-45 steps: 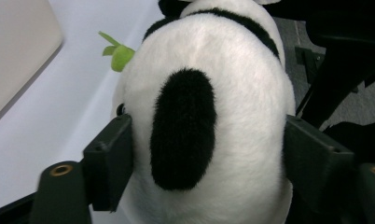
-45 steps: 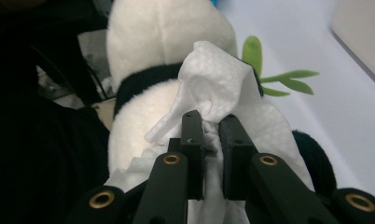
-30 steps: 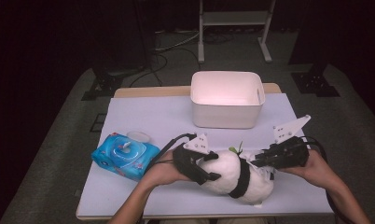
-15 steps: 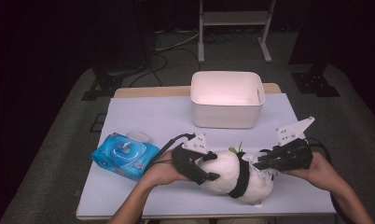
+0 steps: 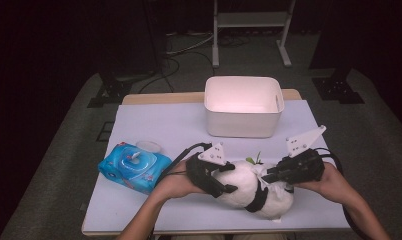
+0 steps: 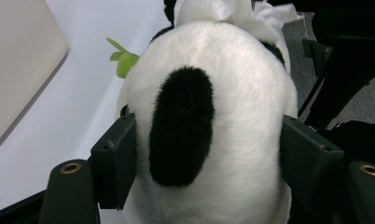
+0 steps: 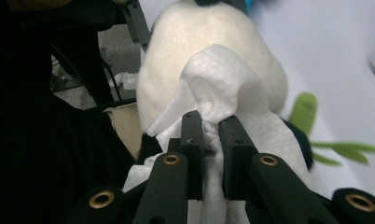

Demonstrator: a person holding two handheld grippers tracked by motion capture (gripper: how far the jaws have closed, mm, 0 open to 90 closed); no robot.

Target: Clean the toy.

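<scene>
A white and black panda plush (image 5: 251, 192) lies near the table's front edge, a green leaf sprig (image 5: 254, 160) behind it. My left gripper (image 5: 228, 178) is shut on its head; in the left gripper view the jaws press both sides of the plush (image 6: 232, 116) around a black patch (image 6: 181, 126). My right gripper (image 5: 265, 175) is shut on a crumpled white wipe (image 7: 223, 88) that rests against the plush's white fur (image 7: 185, 42). In the right gripper view the right gripper (image 7: 211, 123) has the wipe pinched between its jaws.
A blue pack of wet wipes (image 5: 134, 167) with its round lid flipped open lies at the front left. A white bin (image 5: 243, 106) stands at the back middle of the white table (image 5: 159, 125). A metal stand (image 5: 249, 20) rises beyond the table.
My right gripper with the wipe has shifted a little to the left over the plush. The left gripper and the plush have stayed where they were.
</scene>
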